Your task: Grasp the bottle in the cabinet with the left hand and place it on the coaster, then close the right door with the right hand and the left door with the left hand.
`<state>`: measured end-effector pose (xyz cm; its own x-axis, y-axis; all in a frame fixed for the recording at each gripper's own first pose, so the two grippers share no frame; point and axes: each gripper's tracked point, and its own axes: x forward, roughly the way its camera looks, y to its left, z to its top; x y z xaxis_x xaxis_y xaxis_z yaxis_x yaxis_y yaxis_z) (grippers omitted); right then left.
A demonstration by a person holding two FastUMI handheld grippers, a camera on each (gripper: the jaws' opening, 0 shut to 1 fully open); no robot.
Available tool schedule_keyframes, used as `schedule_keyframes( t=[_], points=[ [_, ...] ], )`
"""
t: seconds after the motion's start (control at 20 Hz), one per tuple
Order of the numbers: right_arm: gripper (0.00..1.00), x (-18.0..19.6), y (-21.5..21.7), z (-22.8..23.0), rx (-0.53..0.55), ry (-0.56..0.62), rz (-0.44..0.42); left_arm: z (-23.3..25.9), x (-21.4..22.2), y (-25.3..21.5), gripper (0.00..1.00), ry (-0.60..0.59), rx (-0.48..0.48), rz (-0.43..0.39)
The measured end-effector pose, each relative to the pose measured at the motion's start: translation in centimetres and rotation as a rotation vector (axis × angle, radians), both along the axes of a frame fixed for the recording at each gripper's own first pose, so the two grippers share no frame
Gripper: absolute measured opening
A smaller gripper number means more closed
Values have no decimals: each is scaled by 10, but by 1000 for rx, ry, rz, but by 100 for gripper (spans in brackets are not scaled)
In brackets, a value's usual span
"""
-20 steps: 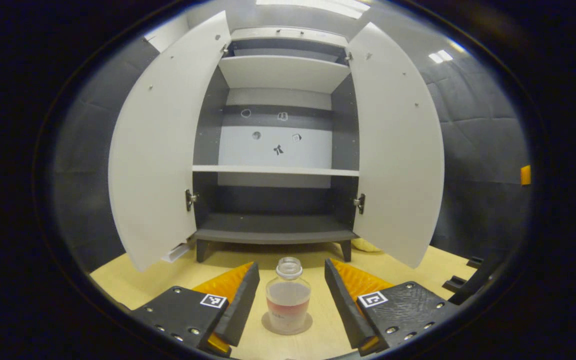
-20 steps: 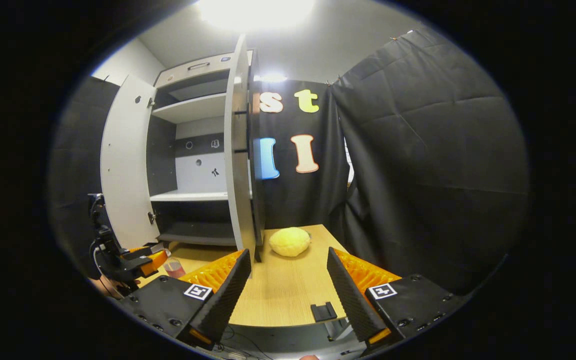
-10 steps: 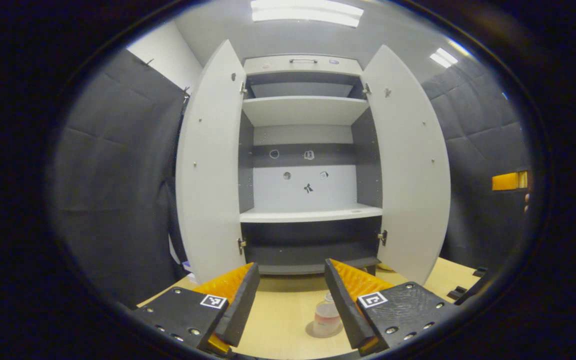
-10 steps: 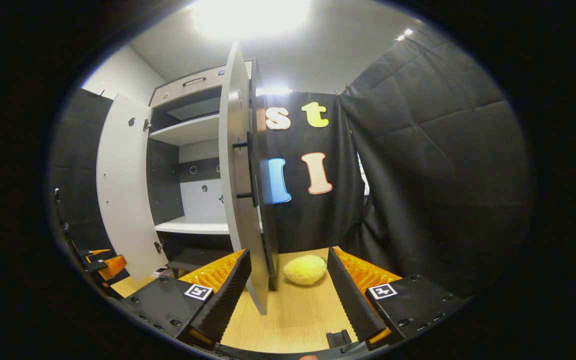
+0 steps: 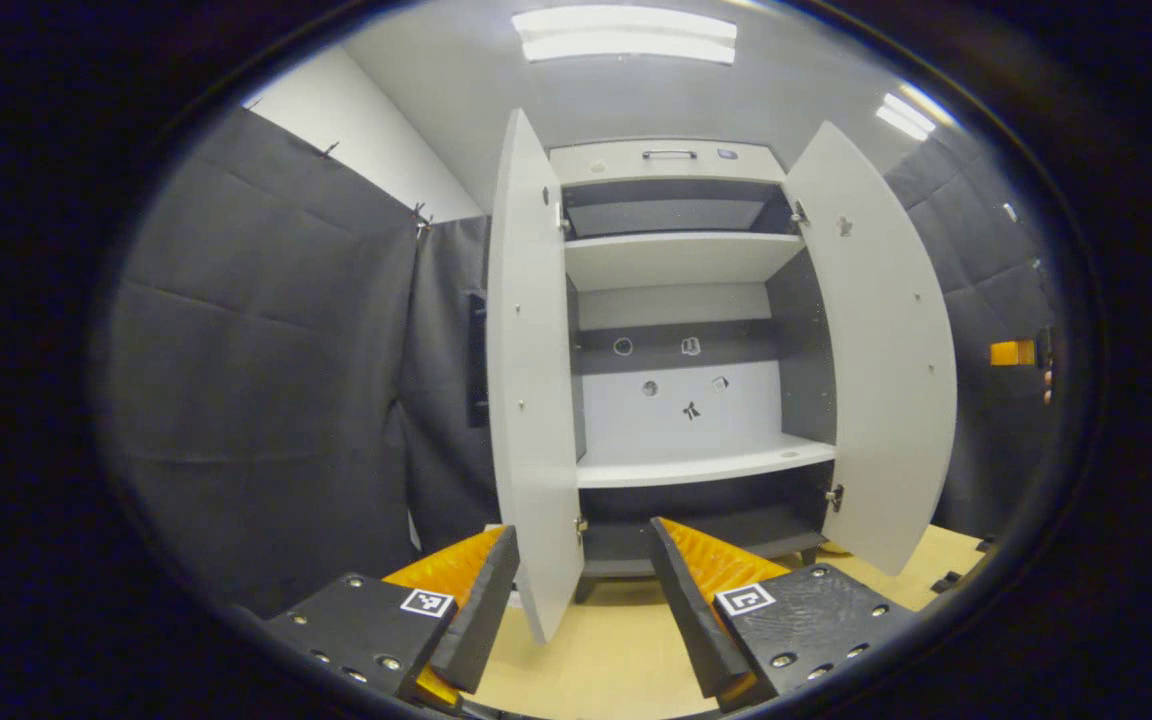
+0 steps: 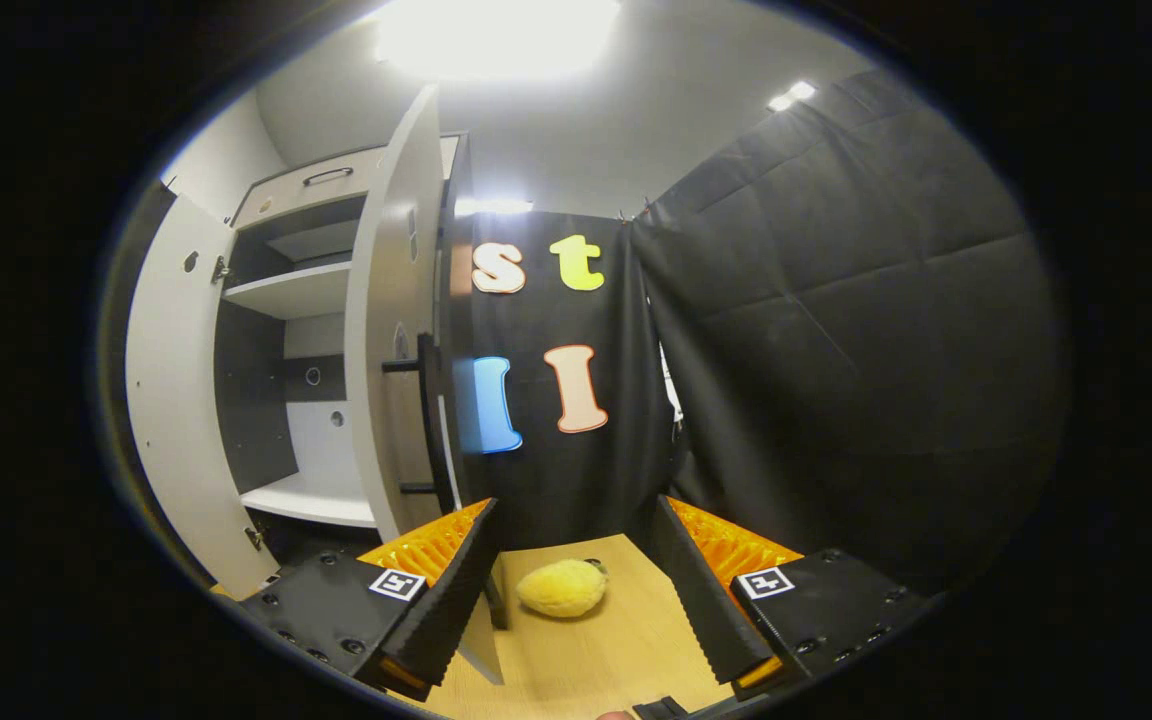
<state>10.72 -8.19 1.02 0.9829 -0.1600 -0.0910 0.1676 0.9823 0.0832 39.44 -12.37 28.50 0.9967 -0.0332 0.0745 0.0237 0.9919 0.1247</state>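
The white cabinet [image 5: 681, 300] stands with both doors swung wide. In the left gripper view its left door [image 5: 531, 400] is almost edge-on just ahead, the door's lower corner hanging between the fingers of my open left gripper [image 5: 584, 610]. The right door [image 5: 886, 350] spreads out beyond. In the right gripper view the right door [image 6: 391, 330] is seen from its outer side with its dark bar handle [image 6: 426, 415]. My right gripper [image 6: 576, 600] is open, its left finger [image 6: 446, 600] close to that door's bottom corner.
A yellow soft lump [image 6: 561, 588] lies on the wooden tabletop [image 6: 626, 650] ahead of the right gripper. Black quilted cloth [image 5: 266, 330] walls in both sides. At the far right of the left gripper view, an orange part of the other gripper [image 5: 1014, 352] shows with a hand.
The left gripper drew away from the bottle on its coaster and swung left toward the left door's edge; the bottle slid out of view. The right gripper moved closer to the right door's outer face.
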Motion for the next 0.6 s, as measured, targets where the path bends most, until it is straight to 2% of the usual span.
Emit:
schedule_keyframes(
  t=[0.1, 0.15, 0.25, 0.35, 0.4, 0.6],
  points=[
    [94, 13, -4, 6, -7, -5, -47, 4, 0, 17, 80, -12, -1, 18],
    [97, 20, -4, 9, -10, -7, -67, 6, -1, 25, 80, -14, -4, 31],
    [97, 32, 1, 14, -12, -17, -94, 6, -1, 41, 80, -14, -9, 54],
    [97, 40, 7, 17, -10, -22, -108, 5, 2, 58, 80, -15, -4, 68],
    [94, 42, 11, 19, -11, -27, -113, 3, 2, 65, 79, -13, -2, 73],
    [94, 49, 28, 22, -18, -30, -104, -1, 8, 94, 80, -5, -2, 105]
  ],
)
